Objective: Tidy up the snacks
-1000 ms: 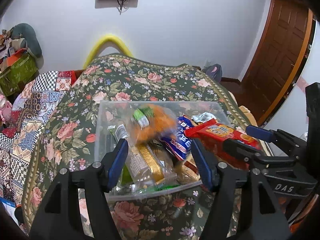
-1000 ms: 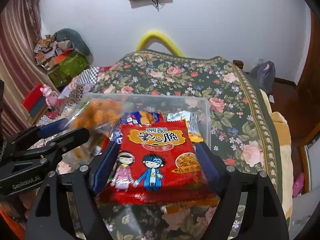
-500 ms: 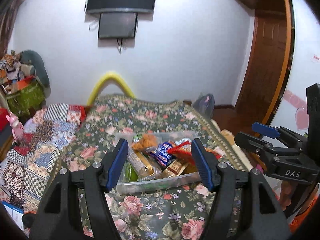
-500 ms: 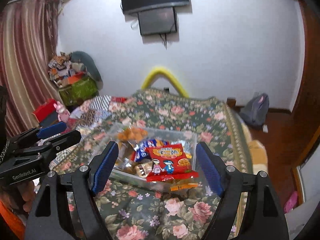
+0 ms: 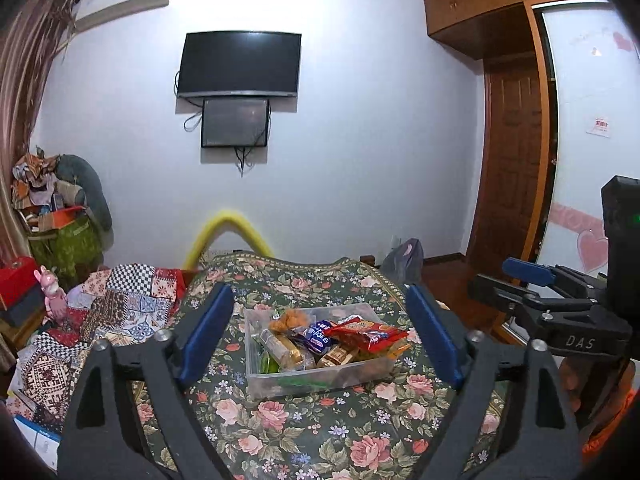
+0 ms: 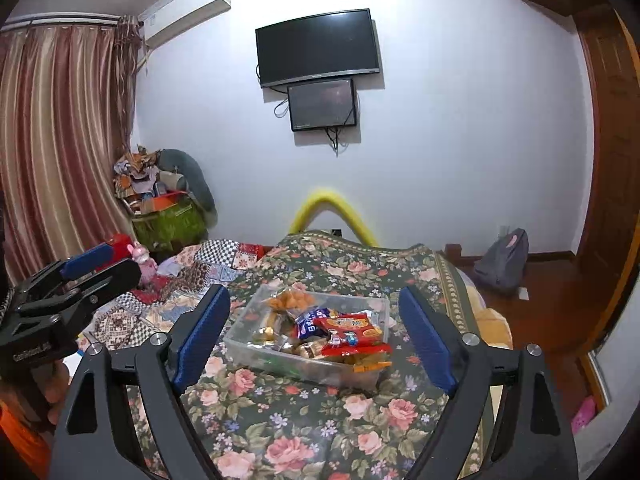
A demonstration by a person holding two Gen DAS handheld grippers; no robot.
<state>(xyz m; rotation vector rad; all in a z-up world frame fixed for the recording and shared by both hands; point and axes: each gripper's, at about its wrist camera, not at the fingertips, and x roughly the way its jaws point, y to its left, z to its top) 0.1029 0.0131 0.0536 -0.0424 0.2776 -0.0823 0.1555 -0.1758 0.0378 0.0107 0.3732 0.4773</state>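
The left gripper [image 5: 318, 344] is seen with its blue pads [image 5: 206, 334] spread wide, the jaws having just been opening, and nothing is caught between them. The right gripper [image 6: 314, 338] is likewise released, its jaws also just opened further, with nothing pressed by either pad. Both tools are held clear above the floral bedspread [image 5: 304, 420], well apart from the snacks.

Framed ahead between the left gripper's fingers, the clear plastic bin [image 5: 320, 376] is found resting on the bedspread. It is filled with snacks: an orange bag [image 5: 290, 319] is propped at its far side, a blue packet [image 5: 318, 334] is laid in the middle, and a red packet [image 5: 368, 333] is draped on top toward the right edge, overhanging the rim. Brown and gold wrappers [image 5: 286, 350] are tucked beneath.

From the right gripper's view the same bin [image 6: 276, 354] is seen just ahead between its fingers, the red packet [image 6: 350, 334] lying nearest.

Out to the left of the tools, a patchwork quilt [image 5: 116, 300] is spread beside the bedspread. Beyond the bin, a yellow arch [image 5: 228, 232] is seen at the bed's far end, and a dark television [image 5: 240, 64] is mounted on the white wall behind
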